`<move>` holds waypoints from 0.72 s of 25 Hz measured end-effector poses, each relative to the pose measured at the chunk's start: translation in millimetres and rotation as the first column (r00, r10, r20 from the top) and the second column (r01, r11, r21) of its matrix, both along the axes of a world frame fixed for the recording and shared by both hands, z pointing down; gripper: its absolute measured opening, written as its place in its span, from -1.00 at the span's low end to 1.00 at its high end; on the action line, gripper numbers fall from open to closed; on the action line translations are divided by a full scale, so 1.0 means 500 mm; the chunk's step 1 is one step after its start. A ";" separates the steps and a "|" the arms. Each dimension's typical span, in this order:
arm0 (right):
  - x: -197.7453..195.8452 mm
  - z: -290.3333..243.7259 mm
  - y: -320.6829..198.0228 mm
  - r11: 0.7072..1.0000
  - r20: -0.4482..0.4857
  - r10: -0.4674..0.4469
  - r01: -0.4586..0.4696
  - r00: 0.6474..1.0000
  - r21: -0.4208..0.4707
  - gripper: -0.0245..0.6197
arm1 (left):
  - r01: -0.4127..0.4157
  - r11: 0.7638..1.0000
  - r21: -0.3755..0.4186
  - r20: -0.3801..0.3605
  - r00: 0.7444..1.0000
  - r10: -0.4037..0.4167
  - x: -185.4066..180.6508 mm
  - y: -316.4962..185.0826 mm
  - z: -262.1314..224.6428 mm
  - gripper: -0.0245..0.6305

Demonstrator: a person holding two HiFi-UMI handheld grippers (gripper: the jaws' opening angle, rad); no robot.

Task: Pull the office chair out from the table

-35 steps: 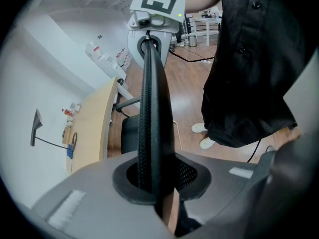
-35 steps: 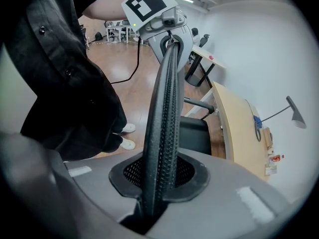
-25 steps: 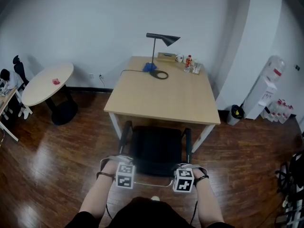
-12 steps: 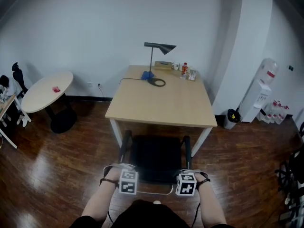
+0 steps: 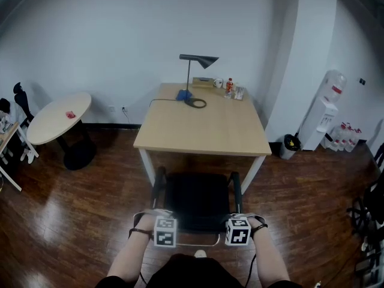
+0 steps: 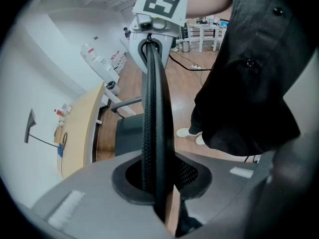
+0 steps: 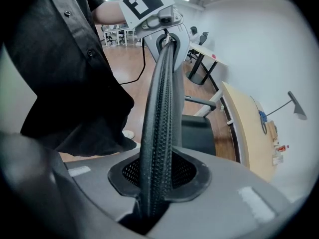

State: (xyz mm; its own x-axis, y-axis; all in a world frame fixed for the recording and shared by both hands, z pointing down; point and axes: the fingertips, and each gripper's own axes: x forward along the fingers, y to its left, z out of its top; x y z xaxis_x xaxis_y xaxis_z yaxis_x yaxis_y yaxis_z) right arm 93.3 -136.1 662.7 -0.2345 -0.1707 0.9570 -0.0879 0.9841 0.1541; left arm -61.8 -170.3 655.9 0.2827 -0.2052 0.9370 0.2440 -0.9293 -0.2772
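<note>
Since a second ago the office chair (image 5: 198,200) has slid a little out from under the worktop (image 5: 201,125), and both my hands have come back with it.

From the head view, the tan worktop stands against a white wall on dark glossy wood floor (image 5: 72,221). A black lamp (image 5: 200,59) stands at its far end, beside small items too tiny to name. A round table (image 5: 57,116) sits to the left and a water dispenser (image 5: 327,110) to the right. My left claw (image 5: 163,236) and right claw (image 5: 238,234) sit on the backrest's top corners. Their tips are hidden under the marker cubes, and the seat hides the chair's base.

From the left gripper view, the left claw (image 6: 157,183) is pinching the black ribbed backrest rim (image 6: 154,118). That rim runs off to the right claw (image 6: 152,29) at its far end. My dark shirt (image 6: 254,68) blocks the right side.

From the right gripper view, the right claw (image 7: 154,193) is clamped on the same rim (image 7: 159,118), with the left claw (image 7: 159,21) at the other end. The worktop (image 7: 249,133) lies beyond, cut off at the edge.
</note>
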 end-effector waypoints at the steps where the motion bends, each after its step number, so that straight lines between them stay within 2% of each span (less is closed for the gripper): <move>1: 0.004 0.003 0.012 1.000 -0.005 0.006 -0.006 1.000 -0.012 -0.62 | -0.003 1.000 0.001 -0.003 1.000 0.003 0.000 0.010 0.000 -0.73; 18: -0.030 -0.009 0.143 0.999 0.001 0.033 -0.033 0.999 -0.013 -0.61 | -0.025 1.000 0.003 -0.006 1.000 0.025 -0.028 0.135 -0.007 -0.73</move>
